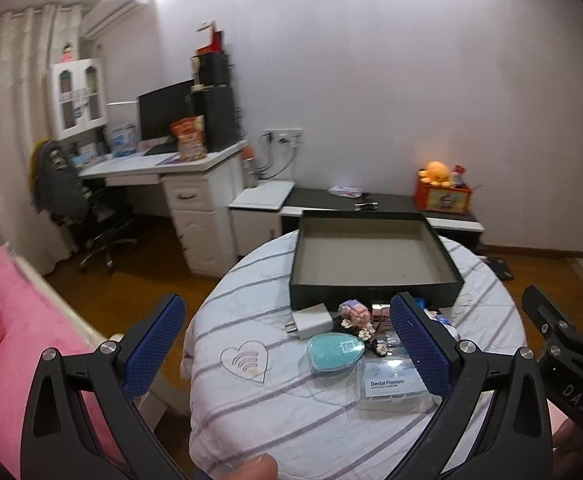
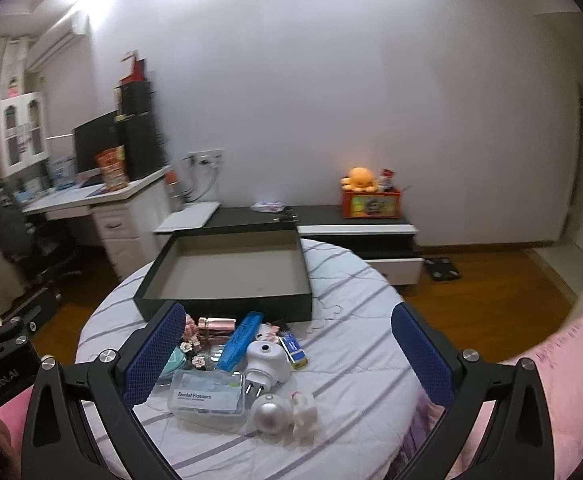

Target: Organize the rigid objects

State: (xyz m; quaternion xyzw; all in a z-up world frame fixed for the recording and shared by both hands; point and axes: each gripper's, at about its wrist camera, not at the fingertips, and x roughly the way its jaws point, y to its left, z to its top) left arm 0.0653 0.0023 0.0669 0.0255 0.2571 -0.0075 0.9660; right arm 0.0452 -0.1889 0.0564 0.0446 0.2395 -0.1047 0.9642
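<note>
An empty dark shallow box (image 1: 375, 296) (image 2: 227, 304) sits at the far side of a round table covered in striped cloth (image 1: 251, 400) (image 2: 351, 360). In front of it lies a cluster: a white charger (image 1: 311, 322), a teal oval case (image 1: 333, 354), a clear Dental Flossers box (image 1: 389, 386) (image 2: 209, 396), a blue marker (image 2: 239, 340), a white plug device (image 2: 265, 360), a silver round item (image 2: 269, 414), a small white figure (image 2: 305, 416) and a rose-gold tube (image 2: 217, 325). My left gripper (image 1: 287, 350) and right gripper (image 2: 287, 354) hover open above the cluster, holding nothing.
A pink bed (image 1: 7, 328) lies left of the table, and pink cloth (image 2: 563, 360) shows at right. Behind are a white desk (image 1: 179, 168) with a monitor, an office chair (image 1: 71, 200), a low dark cabinet (image 2: 331, 220) with an orange toy box (image 2: 371, 202), and wooden floor.
</note>
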